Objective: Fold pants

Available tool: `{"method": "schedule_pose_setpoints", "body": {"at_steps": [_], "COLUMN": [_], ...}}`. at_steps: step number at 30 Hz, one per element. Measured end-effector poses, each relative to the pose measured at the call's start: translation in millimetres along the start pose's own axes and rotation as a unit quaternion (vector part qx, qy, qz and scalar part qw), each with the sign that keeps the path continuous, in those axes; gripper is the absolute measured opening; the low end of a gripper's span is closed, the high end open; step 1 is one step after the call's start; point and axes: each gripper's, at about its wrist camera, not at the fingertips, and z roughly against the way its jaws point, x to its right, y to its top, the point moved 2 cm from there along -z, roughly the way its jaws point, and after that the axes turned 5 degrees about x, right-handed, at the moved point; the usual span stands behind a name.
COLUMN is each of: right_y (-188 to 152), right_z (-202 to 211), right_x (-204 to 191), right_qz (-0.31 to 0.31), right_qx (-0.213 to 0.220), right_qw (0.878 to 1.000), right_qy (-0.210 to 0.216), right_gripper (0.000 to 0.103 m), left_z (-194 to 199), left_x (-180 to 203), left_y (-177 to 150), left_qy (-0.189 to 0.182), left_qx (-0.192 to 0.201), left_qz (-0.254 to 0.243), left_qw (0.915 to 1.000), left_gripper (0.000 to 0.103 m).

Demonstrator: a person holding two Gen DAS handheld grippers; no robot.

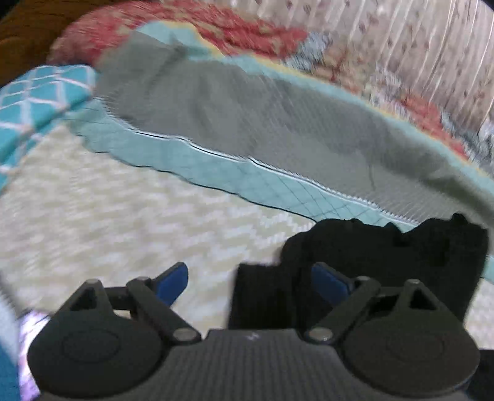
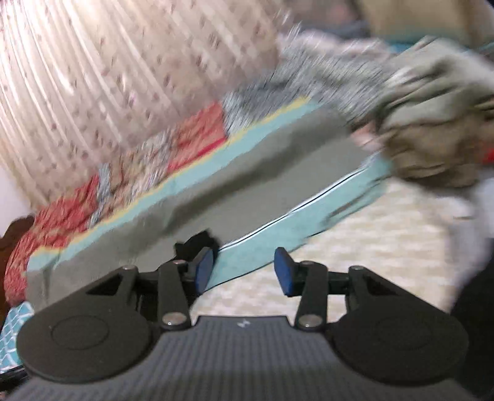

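Observation:
Grey-olive pants (image 1: 247, 123) lie stretched out long and flat on a teal quilted blanket (image 1: 216, 172). My left gripper (image 1: 251, 283) hovers short of the blanket's near edge, over the cream mat, with its blue pads (image 1: 173, 282) wide apart and open. A blurred black shape (image 1: 386, 256) sits by its right finger; I cannot tell what it is. In the right wrist view the pants (image 2: 247, 185) run diagonally. My right gripper (image 2: 244, 271) is open at the blanket's (image 2: 278, 234) near edge, with nothing between its pads (image 2: 284, 271). Both views are motion-blurred.
A cream zigzag-patterned mat (image 1: 108, 216) covers the near side. A red floral quilt (image 1: 185, 27) and a pleated curtain (image 2: 108, 68) lie beyond the pants. A bunched pile of khaki cloth (image 2: 432, 123) sits at the pants' right end. A teal lattice cushion (image 1: 37, 98) is at left.

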Motion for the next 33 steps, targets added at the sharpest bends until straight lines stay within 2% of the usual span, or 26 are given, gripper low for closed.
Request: {"method": "schedule_pose_setpoints", "body": {"at_steps": [3, 4, 5, 6, 7, 8, 9, 10, 11, 14, 15, 16, 17, 18, 19, 20, 22, 24, 26, 29, 31, 33], "right_y": [16.2, 16.5, 21.0, 31.1, 25.4, 28.4, 13.1, 2.0, 0.4, -20.8, -34.4, -45.0, -43.9, -49.1, -55.5, -54.7, -54.0, -45.5, -30.8, 0.3, 9.2, 2.0], "right_z": [-74.8, -97.9, -121.4, -157.0, -173.5, -200.6, -206.2, -217.5, -236.9, -259.8, -248.6, -235.0, -245.7, -248.2, -243.5, -246.5, -236.7, -224.0, -203.0, -138.8, -84.3, -32.5], "right_x": [-14.1, -18.6, -19.1, -21.0, -16.9, -16.5, -11.0, -8.7, -11.8, -21.9, -20.9, -21.3, -30.1, -34.1, -32.1, -41.9, -57.6, -72.9, -83.1, -84.5, -66.3, -44.5], "right_qz": [-0.013, -0.014, -0.017, -0.029, -0.042, -0.056, -0.068, -0.079, -0.086, -0.093, -0.094, -0.091, -0.081, -0.07, -0.058, -0.037, 0.012, 0.032, 0.037, 0.034, 0.039, 0.044], "right_qx": [-0.048, -0.056, -0.064, -0.075, -0.083, -0.09, -0.092, -0.095, -0.1, -0.098, -0.093, -0.095, -0.108, -0.126, -0.14, -0.149, -0.139, -0.115, -0.083, 0.012, 0.069, 0.099], "right_qw": [0.999, 0.998, 0.998, 0.997, 0.996, 0.994, 0.993, 0.992, 0.991, 0.991, 0.991, 0.991, 0.991, 0.989, 0.988, 0.987, 0.99, 0.992, 0.995, 0.996, 0.995, 0.994], "right_qy": [0.009, 0.005, -0.001, -0.003, -0.003, -0.007, -0.012, -0.015, -0.014, -0.014, -0.005, 0.008, 0.02, 0.027, 0.032, 0.036, 0.033, 0.034, 0.044, 0.079, 0.066, 0.025], "right_gripper": [0.066, 0.07, 0.072, 0.074, 0.074, 0.074, 0.074, 0.074, 0.074, 0.074, 0.073, 0.067, 0.061, 0.05, 0.032, 0.025, 0.016, 0.015, 0.015, 0.014, 0.015, 0.016], "left_z": [-50.2, -57.3, -61.8, -66.3, -67.9, -61.9, -51.5, -37.5, -20.6, 38.6, 57.9, 75.1, 89.4, 99.7, 104.4, 108.5, 111.8, 114.1, 118.5, 127.9, 126.0, 117.1], "left_x": [26.9, 32.7, 40.4, 47.2, 51.6, 51.8, 48.8, 42.1, 31.7, -10.2, -24.5, -38.6, -48.5, -56.8, -61.4, -62.1, -61.0, -57.2, -50.6, -37.1, -25.9, -14.6], "left_y": [-0.9, -3.7, -6.8, -10.6, -13.4, -16.1, -15.7, -13.8, -11.0, -10.0, -12.3, -17.9, -24.1, -32.5, -39.0, -43.4, -55.6, -58.4, -49.5, -38.6, -38.1, -39.2], "left_qy": [0.014, 0.012, 0.016, 0.024, 0.029, 0.033, 0.029, 0.021, 0.013, -0.002, 0.001, 0.003, 0.003, 0.001, 0.001, 0.003, 0.008, 0.009, -0.01, -0.045, -0.064, -0.073], "left_qx": [-0.025, -0.029, -0.026, -0.028, -0.029, -0.017, -0.005, 0.008, 0.02, 0.065, 0.077, 0.087, 0.094, 0.094, 0.088, 0.081, 0.069, 0.069, 0.079, 0.101, 0.104, 0.093], "left_qz": [-0.02, -0.026, -0.038, -0.062, -0.084, -0.095, -0.098, -0.088, -0.07, -0.004, 0.017, 0.035, 0.048, 0.054, 0.053, 0.05, 0.039, 0.04, 0.047, 0.036, 0.02, 0.005], "left_qw": [0.9994, 0.9992, 0.9988, 0.9974, 0.9956, 0.9947, 0.9948, 0.9959, 0.9973, 0.9979, 0.9969, 0.9956, 0.9944, 0.9941, 0.9947, 0.9954, 0.9968, 0.9968, 0.9957, 0.9932, 0.9923, 0.993], "left_gripper": [0.091, 0.087, 0.058, 0.049, 0.046, 0.038, 0.029, 0.013, 0.011, 0.006, 0.006, 0.006, 0.006, 0.006, 0.006, 0.006, 0.006, 0.006, 0.006, 0.006, 0.006, 0.006]}}
